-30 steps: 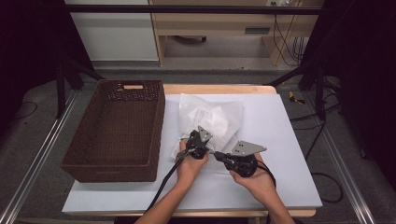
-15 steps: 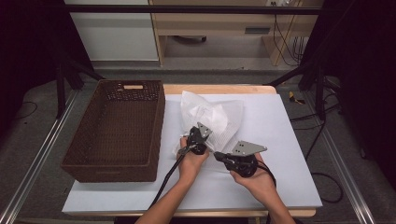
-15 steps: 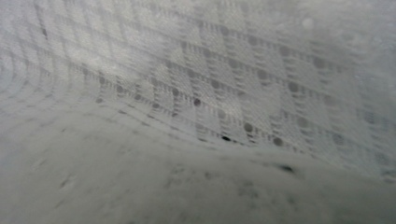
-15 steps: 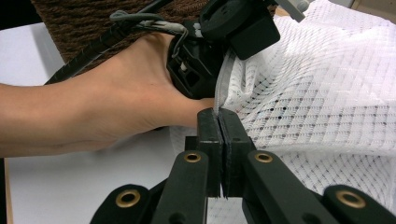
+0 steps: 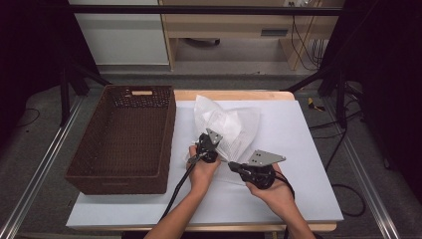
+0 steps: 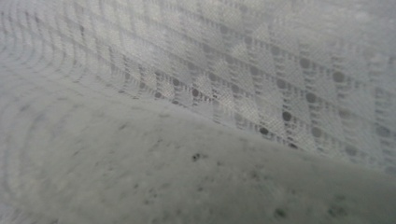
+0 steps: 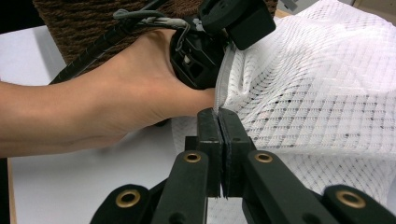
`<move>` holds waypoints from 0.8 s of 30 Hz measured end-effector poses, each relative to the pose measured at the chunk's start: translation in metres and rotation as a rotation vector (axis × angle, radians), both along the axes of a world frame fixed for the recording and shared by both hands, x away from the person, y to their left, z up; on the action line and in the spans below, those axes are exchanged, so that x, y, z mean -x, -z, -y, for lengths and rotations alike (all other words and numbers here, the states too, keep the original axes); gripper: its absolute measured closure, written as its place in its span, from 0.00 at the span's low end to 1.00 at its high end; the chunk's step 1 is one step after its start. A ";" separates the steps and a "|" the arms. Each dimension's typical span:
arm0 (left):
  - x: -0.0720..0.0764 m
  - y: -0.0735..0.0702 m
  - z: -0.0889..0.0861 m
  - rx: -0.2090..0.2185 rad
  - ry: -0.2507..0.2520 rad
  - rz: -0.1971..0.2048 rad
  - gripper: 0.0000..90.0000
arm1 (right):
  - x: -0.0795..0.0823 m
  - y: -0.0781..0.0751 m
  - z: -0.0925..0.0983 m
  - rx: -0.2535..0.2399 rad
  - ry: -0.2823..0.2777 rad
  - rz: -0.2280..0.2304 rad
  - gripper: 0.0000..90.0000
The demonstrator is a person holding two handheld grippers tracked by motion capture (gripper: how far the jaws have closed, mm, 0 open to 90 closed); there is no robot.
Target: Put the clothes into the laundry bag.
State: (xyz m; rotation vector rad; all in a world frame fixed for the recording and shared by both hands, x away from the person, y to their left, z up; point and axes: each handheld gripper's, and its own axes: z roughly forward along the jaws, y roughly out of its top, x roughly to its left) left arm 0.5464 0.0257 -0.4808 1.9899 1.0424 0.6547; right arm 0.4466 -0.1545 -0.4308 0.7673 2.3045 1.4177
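You are pinching the white mesh laundry bag (image 5: pixel 226 130), lying mid-counter right of the brown wicker basket (image 5: pixel 124 137), with both tongs closed on its near edge: left tongs (image 5: pixel 205 149), right tongs (image 7: pixel 220 122). Since each is biting only thin mesh at the hem, pulling them apart could be slipping it free or snagging the weave.

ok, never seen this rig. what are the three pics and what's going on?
No robot here: a person holds a two-jaw gripper in each hand. The high view looks down on the table; a camera also rides on each gripper. On the table lie a brown basket and a white mesh bag. The right gripper is shut on the bag's edge. The left gripper sits against the bag too; its own view is blurred mesh right up close, so whether it grips the bag is unclear.
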 end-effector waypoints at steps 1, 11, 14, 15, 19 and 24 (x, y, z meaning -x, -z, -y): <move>0.000 0.000 0.000 0.005 -0.004 0.005 1.00 | 0.000 0.000 0.000 0.000 0.000 0.000 0.99; -0.001 0.000 -0.001 0.032 -0.067 0.042 1.00 | 0.000 0.001 0.000 0.005 -0.001 0.001 0.99; -0.001 0.002 -0.001 0.018 -0.057 0.034 1.00 | -0.001 0.002 -0.002 0.011 -0.001 -0.002 0.99; 0.000 0.001 -0.001 0.019 -0.046 0.028 1.00 | -0.001 0.002 -0.002 0.012 -0.001 -0.002 0.99; 0.008 0.000 -0.004 0.013 -0.021 0.027 1.00 | -0.003 0.003 -0.003 0.019 0.014 0.002 0.99; 0.018 -0.001 -0.011 0.037 -0.008 0.022 1.00 | -0.005 0.005 -0.003 0.029 0.026 0.001 0.99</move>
